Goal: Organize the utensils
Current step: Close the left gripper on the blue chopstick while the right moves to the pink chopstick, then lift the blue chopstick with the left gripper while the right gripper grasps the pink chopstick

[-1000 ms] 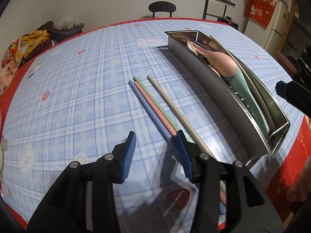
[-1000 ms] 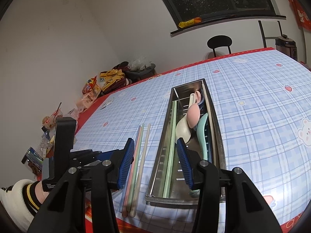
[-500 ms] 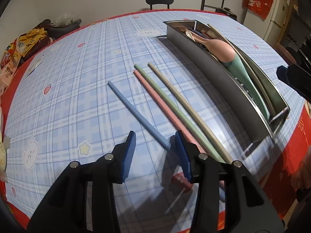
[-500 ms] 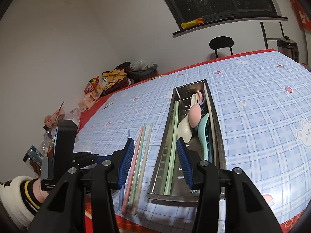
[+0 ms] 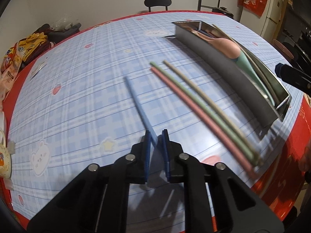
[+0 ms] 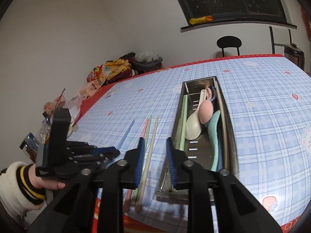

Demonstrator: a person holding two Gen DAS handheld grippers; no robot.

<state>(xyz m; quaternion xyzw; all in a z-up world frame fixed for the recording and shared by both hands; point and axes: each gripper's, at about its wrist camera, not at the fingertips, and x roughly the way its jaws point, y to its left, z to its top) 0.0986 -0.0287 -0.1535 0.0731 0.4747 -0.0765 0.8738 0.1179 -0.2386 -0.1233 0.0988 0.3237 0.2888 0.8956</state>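
My left gripper (image 5: 156, 134) is shut on the near end of a blue chopstick (image 5: 136, 97), whose far end angles off to the left over the checked tablecloth. To its right a pink chopstick (image 5: 194, 108), a green one (image 5: 194, 99) and a beige one (image 5: 204, 95) lie side by side. The steel tray (image 5: 223, 68) holds a pink spoon (image 6: 206, 110), a white spoon (image 6: 193, 126), a teal spoon (image 6: 213, 132) and more chopsticks. My right gripper (image 6: 155, 145) hovers by the tray's near end with its jaws closing on nothing. The beige chopstick (image 6: 151, 145) shows through its gap, lying on the table.
A hand in a white sleeve (image 6: 17, 182) holds the left gripper (image 6: 114, 152). Snack bags (image 5: 19, 58) pile up at the table's far left. A mug (image 5: 3, 161) stands at the left edge, a black chair (image 5: 157, 2) behind the table. The red table edge runs close below the chopsticks.
The blue chopstick has swung left, away from the other three, and the left jaws have closed on its near end. The right jaws have narrowed.
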